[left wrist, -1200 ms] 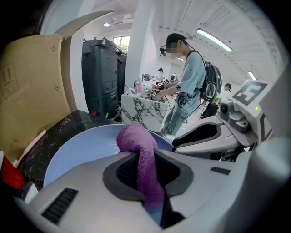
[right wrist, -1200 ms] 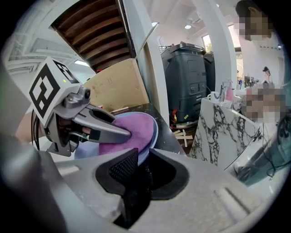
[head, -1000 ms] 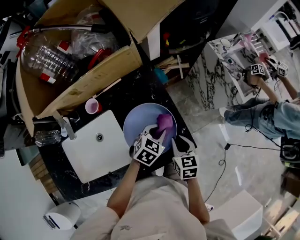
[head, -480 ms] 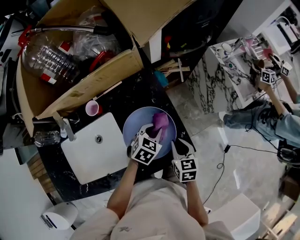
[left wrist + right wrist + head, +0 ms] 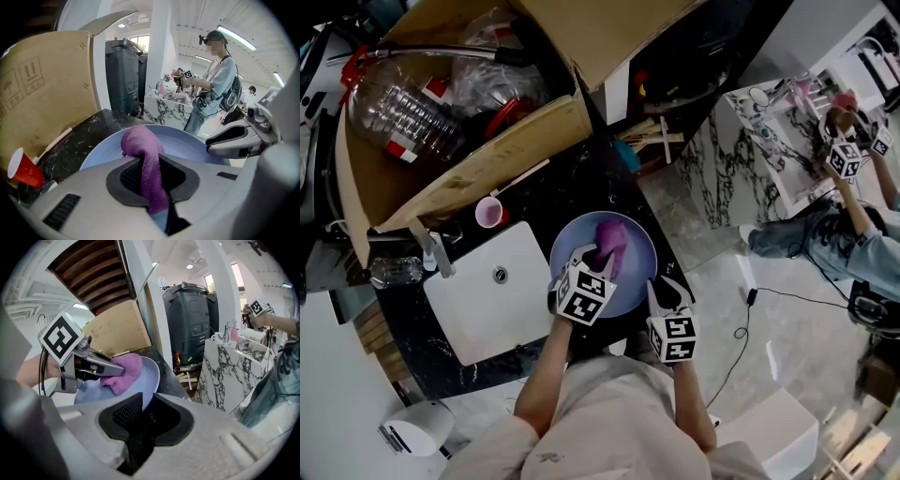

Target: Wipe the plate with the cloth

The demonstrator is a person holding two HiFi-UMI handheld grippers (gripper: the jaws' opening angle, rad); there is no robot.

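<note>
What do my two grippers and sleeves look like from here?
The left gripper and right gripper match: pale grey moulded shells, black ribbed pads inside the fingers, each topped by a white cube printed with black square markers. The person wears a loose, pale beige top.

The cloth (image 5: 140, 150) is seen as purple looped towelling, soft and matt, while the plate (image 5: 192, 143) is shown smooth with a faint gloss. The countertop (image 5: 82, 138) is made of polished black stone with white veins. The box (image 5: 47, 89) is of matt brown cardboard, and the left gripper (image 5: 151, 180) is of matt grey plastic with black ribbed pads (image 5: 129, 177).
</note>
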